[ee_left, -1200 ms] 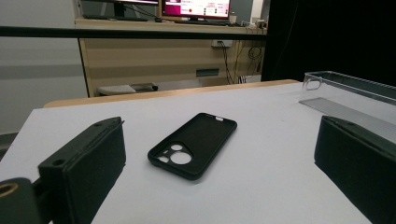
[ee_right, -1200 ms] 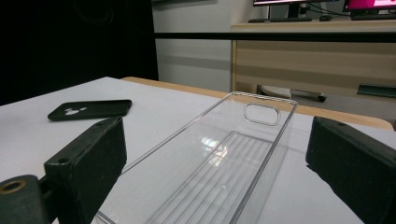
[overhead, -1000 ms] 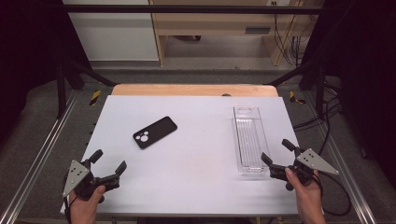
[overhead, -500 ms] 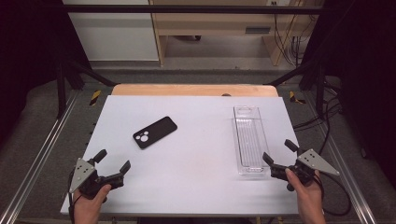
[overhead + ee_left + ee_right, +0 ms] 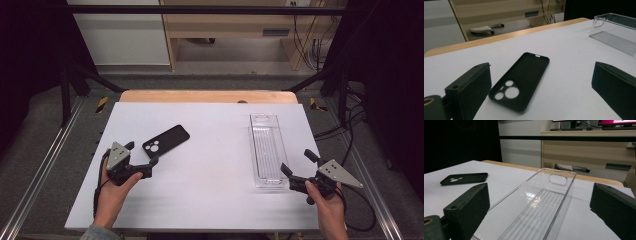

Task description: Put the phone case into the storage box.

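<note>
A black phone case (image 5: pixel 166 141) lies camera-holes up, left of the middle of the white table (image 5: pixel 210 200). My left gripper (image 5: pixel 142 153) is open just short of the case's near end, one fingertip (image 5: pixel 154 161) close to it. In the left gripper view the case (image 5: pixel 521 80) lies between and ahead of the wide jaws of that gripper (image 5: pixel 541 67). A clear plastic tray (image 5: pixel 267 150) lies lengthwise at the right. My right gripper (image 5: pixel 296 161) is open at the tray's near right corner. Its jaws have just been opening, and the tray (image 5: pixel 544 202) starts right ahead of them, untouched.
The table's wooden far edge (image 5: pixel 205 96) borders a drop to the floor. Metal frame rails (image 5: pixel 45 170) run along both sides. A cable (image 5: pixel 365 220) trails from the right gripper off the table's right edge. The phone case (image 5: pixel 464 178) appears far left in the right gripper view.
My left gripper has moved forward and to the right, from the near left corner up to the phone case. The right gripper has stayed in place.
</note>
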Demonstrator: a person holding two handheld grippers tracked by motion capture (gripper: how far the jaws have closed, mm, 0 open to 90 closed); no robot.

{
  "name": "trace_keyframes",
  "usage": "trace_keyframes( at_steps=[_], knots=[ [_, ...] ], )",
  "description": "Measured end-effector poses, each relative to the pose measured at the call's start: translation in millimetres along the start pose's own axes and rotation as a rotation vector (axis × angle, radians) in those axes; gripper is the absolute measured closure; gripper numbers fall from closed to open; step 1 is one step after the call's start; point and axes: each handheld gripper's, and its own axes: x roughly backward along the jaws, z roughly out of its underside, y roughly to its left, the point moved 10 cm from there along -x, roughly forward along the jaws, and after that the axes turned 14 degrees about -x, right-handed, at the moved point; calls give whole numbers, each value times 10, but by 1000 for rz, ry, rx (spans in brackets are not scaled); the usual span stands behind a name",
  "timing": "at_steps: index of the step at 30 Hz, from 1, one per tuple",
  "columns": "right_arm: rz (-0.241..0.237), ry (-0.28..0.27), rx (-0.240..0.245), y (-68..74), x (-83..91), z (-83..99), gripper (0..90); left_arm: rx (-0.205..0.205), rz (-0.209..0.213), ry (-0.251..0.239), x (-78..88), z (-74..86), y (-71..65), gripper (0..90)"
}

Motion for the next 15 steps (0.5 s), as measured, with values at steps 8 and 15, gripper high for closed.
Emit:
trace_keyframes(
  at_steps=[8, 15],
  knots=[
    [2, 2, 5, -7, -10, 5, 31, -21, 38, 69, -321, -6, -39, 27],
    [6, 4, 3, -8, -10, 10, 31, -28, 33, 107, -530, -40, -39, 151]
  ],
)
